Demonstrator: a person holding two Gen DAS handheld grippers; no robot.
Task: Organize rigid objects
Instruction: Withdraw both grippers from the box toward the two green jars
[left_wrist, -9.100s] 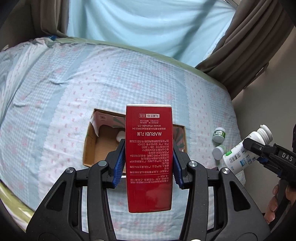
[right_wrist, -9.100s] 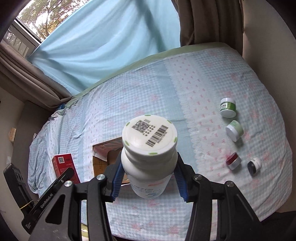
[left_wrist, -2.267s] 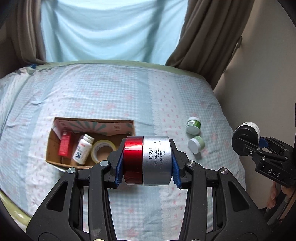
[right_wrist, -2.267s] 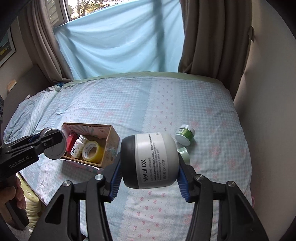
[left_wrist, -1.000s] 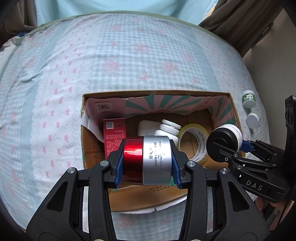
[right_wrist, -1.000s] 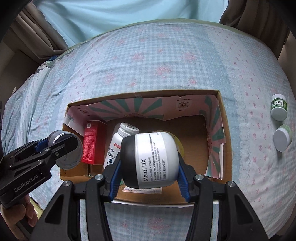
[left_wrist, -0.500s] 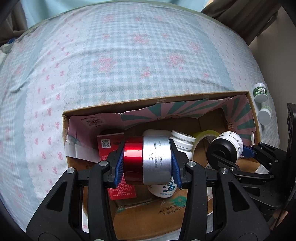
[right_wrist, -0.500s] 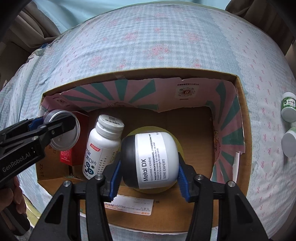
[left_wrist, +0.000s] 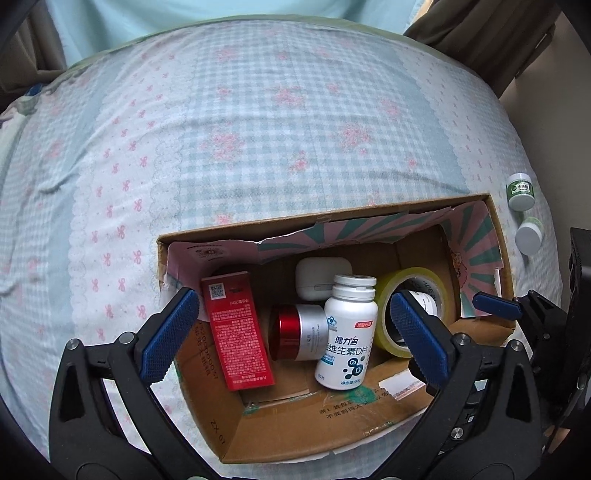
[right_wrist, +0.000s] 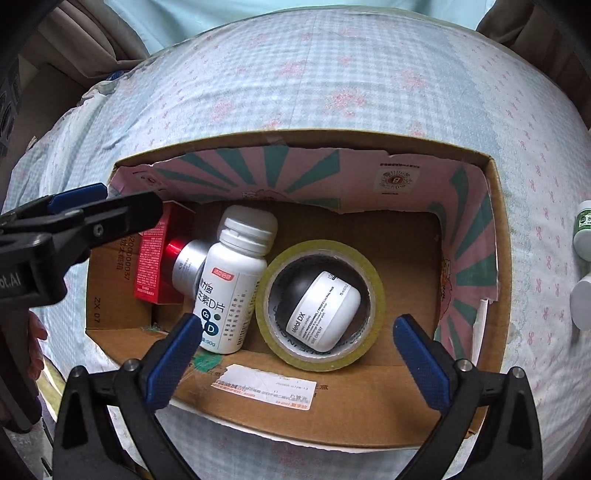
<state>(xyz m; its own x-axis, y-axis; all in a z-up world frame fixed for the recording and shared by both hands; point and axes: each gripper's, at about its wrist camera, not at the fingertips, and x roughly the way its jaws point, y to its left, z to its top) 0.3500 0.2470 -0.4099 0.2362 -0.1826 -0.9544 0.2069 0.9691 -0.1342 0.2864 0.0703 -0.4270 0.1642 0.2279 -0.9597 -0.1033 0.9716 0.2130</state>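
Observation:
Both grippers hang over an open cardboard box (left_wrist: 369, 421) (right_wrist: 369, 402) on the bed. My left gripper (left_wrist: 295, 332) has its jaws opening wide, nothing between the pads. Below it the red-and-silver jar (left_wrist: 297, 332) (right_wrist: 184, 256) lies on its side in the box, between the red carton (left_wrist: 236, 332) (right_wrist: 155, 258) and the white pill bottle (left_wrist: 347, 328) (right_wrist: 231, 284). My right gripper (right_wrist: 295, 354) is also opening and holds nothing. The black-and-white jar (right_wrist: 321, 308) rests inside the yellow tape roll (right_wrist: 319, 356) (left_wrist: 412, 280).
A white case (left_wrist: 321, 275) lies at the back of the box. Two small green-and-white jars (left_wrist: 521, 190) (left_wrist: 528, 234) sit on the checked bedsheet (left_wrist: 258, 129) right of the box; the same pair (right_wrist: 583, 225) is cut off at the right wrist view's edge. Curtains and a wall lie beyond the bed.
Both grippers opened. The red-and-silver jar dropped from the left one into the box, and the black-and-white jar dropped from the right one into the tape roll. Both hands came closer to the box.

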